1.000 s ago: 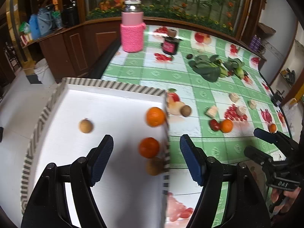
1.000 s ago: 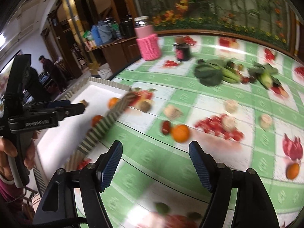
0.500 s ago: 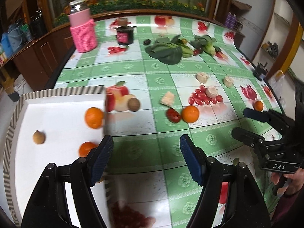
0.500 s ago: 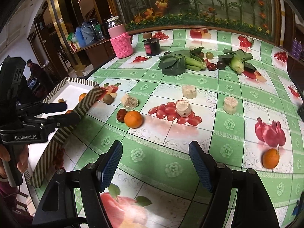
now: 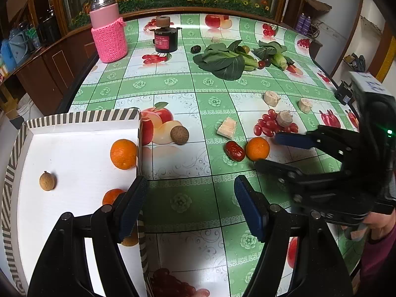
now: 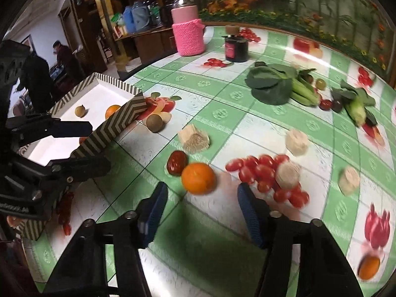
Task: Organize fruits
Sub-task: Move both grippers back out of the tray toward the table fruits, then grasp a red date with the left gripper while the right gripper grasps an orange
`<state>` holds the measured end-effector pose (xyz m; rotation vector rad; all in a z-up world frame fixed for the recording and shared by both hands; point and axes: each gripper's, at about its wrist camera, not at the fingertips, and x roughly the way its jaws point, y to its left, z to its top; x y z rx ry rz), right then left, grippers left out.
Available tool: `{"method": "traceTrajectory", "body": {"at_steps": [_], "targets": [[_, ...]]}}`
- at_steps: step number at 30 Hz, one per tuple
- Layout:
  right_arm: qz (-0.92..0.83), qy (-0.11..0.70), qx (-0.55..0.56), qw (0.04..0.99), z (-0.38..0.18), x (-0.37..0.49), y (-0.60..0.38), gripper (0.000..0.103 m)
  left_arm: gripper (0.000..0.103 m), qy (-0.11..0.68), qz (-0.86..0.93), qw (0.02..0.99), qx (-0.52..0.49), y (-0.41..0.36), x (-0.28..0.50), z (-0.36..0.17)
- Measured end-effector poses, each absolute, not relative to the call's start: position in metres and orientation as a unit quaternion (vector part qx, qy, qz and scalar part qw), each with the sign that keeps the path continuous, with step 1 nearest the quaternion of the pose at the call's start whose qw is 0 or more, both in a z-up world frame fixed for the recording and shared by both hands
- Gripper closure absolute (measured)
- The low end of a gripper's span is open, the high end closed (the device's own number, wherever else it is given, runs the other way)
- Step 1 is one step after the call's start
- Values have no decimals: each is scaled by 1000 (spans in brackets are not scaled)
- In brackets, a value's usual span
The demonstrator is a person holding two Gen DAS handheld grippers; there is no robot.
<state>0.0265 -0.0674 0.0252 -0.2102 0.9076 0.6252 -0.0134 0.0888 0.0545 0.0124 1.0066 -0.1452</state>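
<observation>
A white tray with a striped rim (image 5: 81,117) (image 6: 116,123) sits at the table's left edge and holds two oranges (image 5: 123,154) and a small brown fruit (image 5: 47,181). On the table lie an orange (image 5: 257,149) (image 6: 198,178), a red date (image 5: 234,150) (image 6: 176,162) and a brown round fruit (image 5: 179,135) (image 6: 154,122). My right gripper (image 6: 201,212) (image 5: 267,152) is open, just short of the table orange. My left gripper (image 5: 190,209) is open and empty over the tray's right rim.
A pink-sleeved jar (image 5: 109,33), a dark pot (image 5: 165,38), leafy greens (image 5: 222,60), corn (image 5: 278,59) and beige cake chunks (image 5: 227,128) stand further back. Another small orange (image 6: 368,268) lies at the right. The table edge runs behind the tray.
My right gripper has swung down and closer to the table orange. My left gripper has shifted right, from over the tray interior to over its right rim.
</observation>
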Motion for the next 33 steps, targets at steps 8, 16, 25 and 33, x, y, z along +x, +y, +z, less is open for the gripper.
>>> {"method": "traceTrajectory", "body": {"at_steps": [8, 16, 25, 33], "targets": [[288, 435, -76, 849, 21, 33, -78, 73, 31, 488, -83, 869, 8, 73, -3, 49], [253, 426, -33, 868, 29, 17, -122, 73, 31, 497, -94, 863, 11, 44, 18, 36], [258, 427, -16, 867, 26, 11, -130, 73, 86, 503, -96, 859, 19, 38, 32, 18], [265, 422, -13, 867, 30, 5, -127, 73, 86, 493, -104, 864, 8, 52, 15, 27]]}}
